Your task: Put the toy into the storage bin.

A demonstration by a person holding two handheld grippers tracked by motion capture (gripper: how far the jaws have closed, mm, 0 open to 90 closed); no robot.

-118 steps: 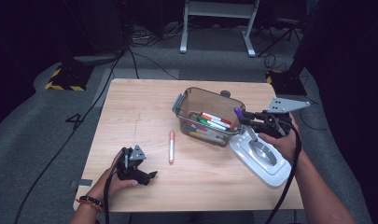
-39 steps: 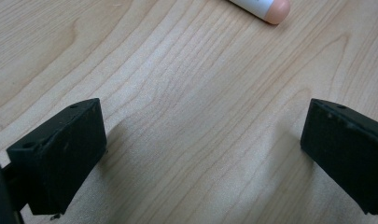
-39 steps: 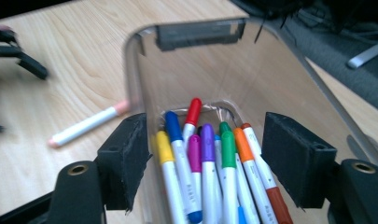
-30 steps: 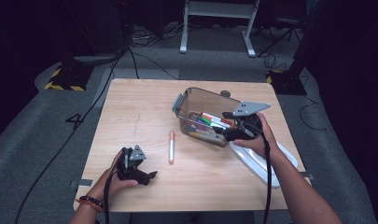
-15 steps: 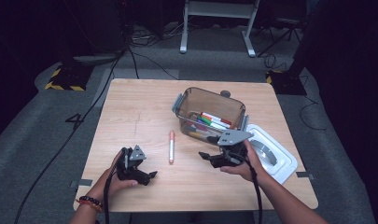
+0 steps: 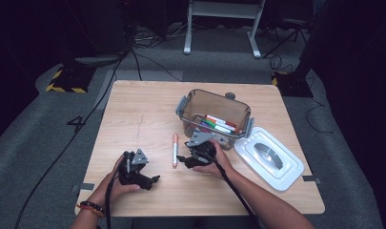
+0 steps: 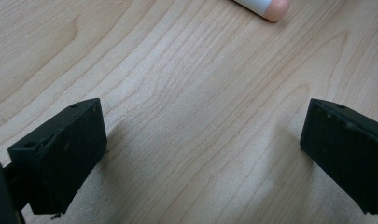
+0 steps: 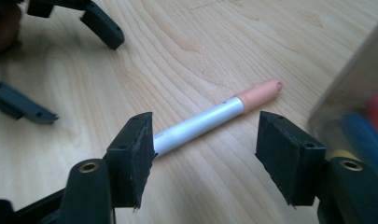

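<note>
Right gripper [image 6: 182,160]: moved from the white lid [image 6: 269,158] down to the peach-capped marker [image 6: 175,150] on the wooden table [image 6: 133,109]; jaws apart, straddling it, pickup imminent. Left gripper [image 6: 152,181]: spread wide, empty, idle.

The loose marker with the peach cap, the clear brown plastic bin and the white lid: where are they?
Peach-capped white marker [image 8: 210,119]: right gripper view, barrel.
Clear brown plastic bin [image 6: 218,101]: high view, far wall.
White rectangular lid [image 6: 288,174]: high view, near rim.
</note>
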